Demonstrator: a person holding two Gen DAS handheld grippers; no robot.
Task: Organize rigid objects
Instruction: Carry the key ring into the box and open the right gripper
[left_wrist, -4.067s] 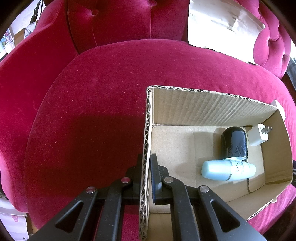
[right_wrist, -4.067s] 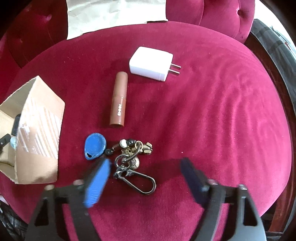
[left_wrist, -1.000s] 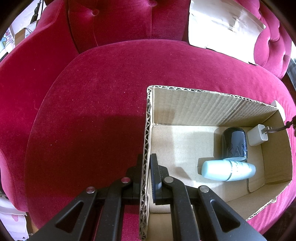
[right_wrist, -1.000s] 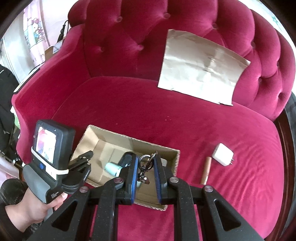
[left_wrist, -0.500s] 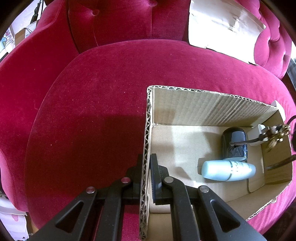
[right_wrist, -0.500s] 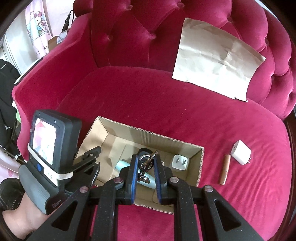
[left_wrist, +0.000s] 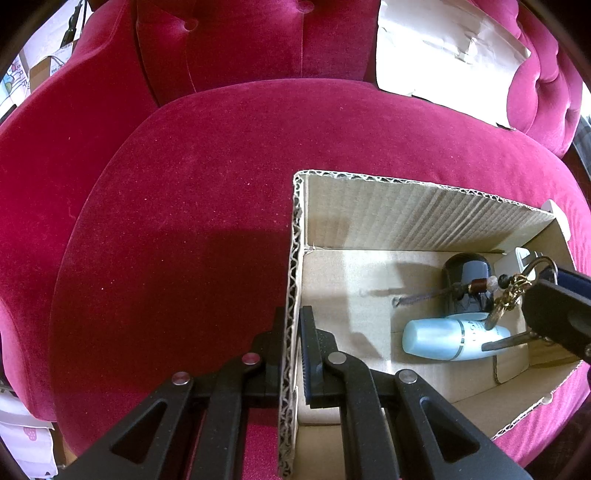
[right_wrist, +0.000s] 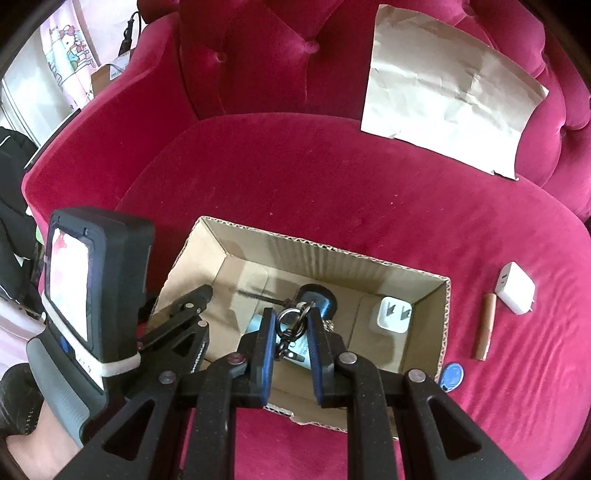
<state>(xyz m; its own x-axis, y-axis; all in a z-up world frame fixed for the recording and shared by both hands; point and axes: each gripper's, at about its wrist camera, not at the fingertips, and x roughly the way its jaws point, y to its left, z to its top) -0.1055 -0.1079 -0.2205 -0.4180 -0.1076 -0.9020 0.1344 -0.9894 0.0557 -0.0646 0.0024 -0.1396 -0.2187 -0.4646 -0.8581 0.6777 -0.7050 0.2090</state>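
Observation:
An open cardboard box (left_wrist: 417, 214) (right_wrist: 325, 254) sits on the red velvet sofa seat. My left gripper (left_wrist: 293, 325) is shut on the box's left wall. My right gripper (right_wrist: 290, 325) is shut on a keychain (right_wrist: 291, 319) (left_wrist: 506, 291) and holds it over the inside of the box, its tassel hanging down. In the box lie a pale blue bottle (left_wrist: 443, 338), a black jar (left_wrist: 467, 275) and a white plug adapter (right_wrist: 395, 314). A brown lipstick tube (right_wrist: 485, 326), a white charger (right_wrist: 515, 288) and a blue key fob (right_wrist: 452, 374) lie on the seat right of the box.
A sheet of brown paper (right_wrist: 447, 88) (left_wrist: 447, 48) leans against the tufted sofa back. The sofa's left armrest (left_wrist: 55, 155) rises beside the seat. Room clutter shows beyond the sofa at the far left (right_wrist: 70, 66).
My right gripper has carried the keychain from above the sofa down over the box, and it now shows in the left wrist view. The left gripper has not moved.

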